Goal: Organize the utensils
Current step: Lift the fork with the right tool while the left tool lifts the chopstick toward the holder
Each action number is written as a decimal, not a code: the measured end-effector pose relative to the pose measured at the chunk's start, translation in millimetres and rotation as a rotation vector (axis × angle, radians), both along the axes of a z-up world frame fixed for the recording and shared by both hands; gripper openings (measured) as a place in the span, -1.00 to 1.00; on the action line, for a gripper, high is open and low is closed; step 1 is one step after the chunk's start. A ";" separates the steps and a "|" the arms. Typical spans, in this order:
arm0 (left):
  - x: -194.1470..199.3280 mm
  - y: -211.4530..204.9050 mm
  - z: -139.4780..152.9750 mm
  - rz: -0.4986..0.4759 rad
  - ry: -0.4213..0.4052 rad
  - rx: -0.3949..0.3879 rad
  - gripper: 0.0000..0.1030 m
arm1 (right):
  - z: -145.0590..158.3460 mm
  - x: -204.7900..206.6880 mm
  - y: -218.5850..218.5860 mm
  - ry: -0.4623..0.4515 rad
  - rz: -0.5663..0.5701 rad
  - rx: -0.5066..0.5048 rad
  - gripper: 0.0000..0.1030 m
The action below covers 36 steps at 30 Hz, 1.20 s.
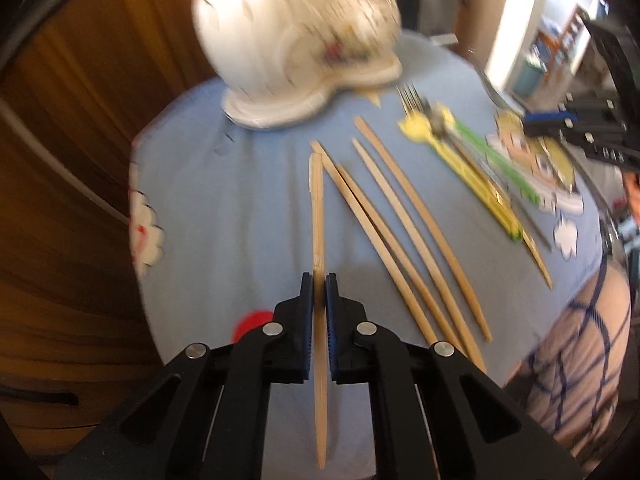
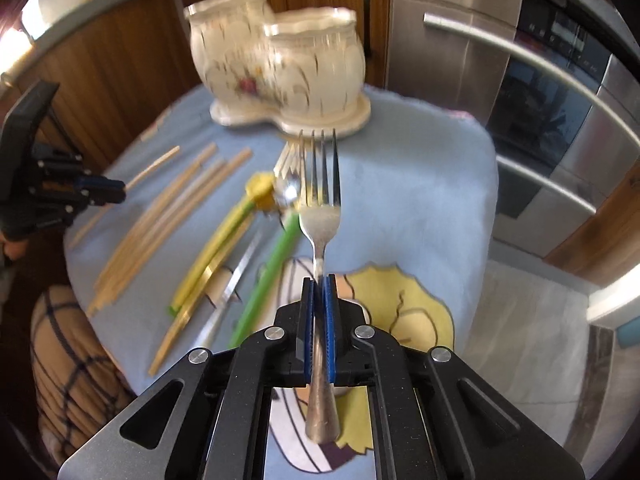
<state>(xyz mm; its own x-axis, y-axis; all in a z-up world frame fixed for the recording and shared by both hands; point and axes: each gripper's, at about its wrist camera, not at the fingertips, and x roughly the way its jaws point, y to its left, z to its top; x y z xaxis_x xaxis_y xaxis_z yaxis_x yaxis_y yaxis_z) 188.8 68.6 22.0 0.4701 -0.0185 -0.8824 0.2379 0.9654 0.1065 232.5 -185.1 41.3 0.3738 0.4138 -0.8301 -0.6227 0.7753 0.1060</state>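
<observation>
Both pickups were made and the carrying step was in hand. The left hand-held gripper [image 1: 319, 280] was clamped on a pale, flat bamboo chopstick [image 1: 318, 208], which ran straight ahead from between its ribbed blue pads, its far tip pointing toward the holder. The right hand-held gripper [image 2: 319, 282] was closed on the neck of a shiny stainless-steel fork [image 2: 320, 208], tines forward and handle trailing back under the jaws.

Straight ahead of both grippers stood the cream ceramic utensil holder with two bulbous, floral-painted cups on one shared base [image 2: 280, 64], resting on the desk covered by a light-blue cartoon-print cloth [image 2: 420, 184]. Judging from this, the next move called for lifting each piece over a cup rim, tipping it upright and letting it slide in, probably chopsticks in one cup and cutlery in the other.

Just right of the left gripper lay four more slim tapered bamboo chopsticks [image 1: 404, 220], fanned on the soft cloth. Further right sat a loose cluster of yellow and green plastic-handled cutlery [image 1: 480, 168], smooth and glossy, with a second metal fork among it. The thin sticks looked light and liable to pivot in a narrow grip.
</observation>
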 end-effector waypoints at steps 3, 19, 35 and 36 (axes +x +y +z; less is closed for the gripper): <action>-1.6 0.6 22.9 0.051 -0.156 -0.057 -0.88 | 14.9 -5.1 1.5 -0.058 -0.011 0.062 -0.88; 23.1 -12.3 127.2 0.203 -0.759 -0.453 -0.88 | 90.5 -7.6 22.6 -0.345 -0.100 0.336 -0.88; 71.2 20.5 145.8 0.264 -1.052 -0.510 -0.88 | 126.9 50.0 33.0 -0.491 -0.223 0.601 -0.88; 75.5 21.2 145.6 0.272 -1.074 -0.491 -0.88 | 125.4 53.9 34.1 -0.492 -0.222 0.605 -0.88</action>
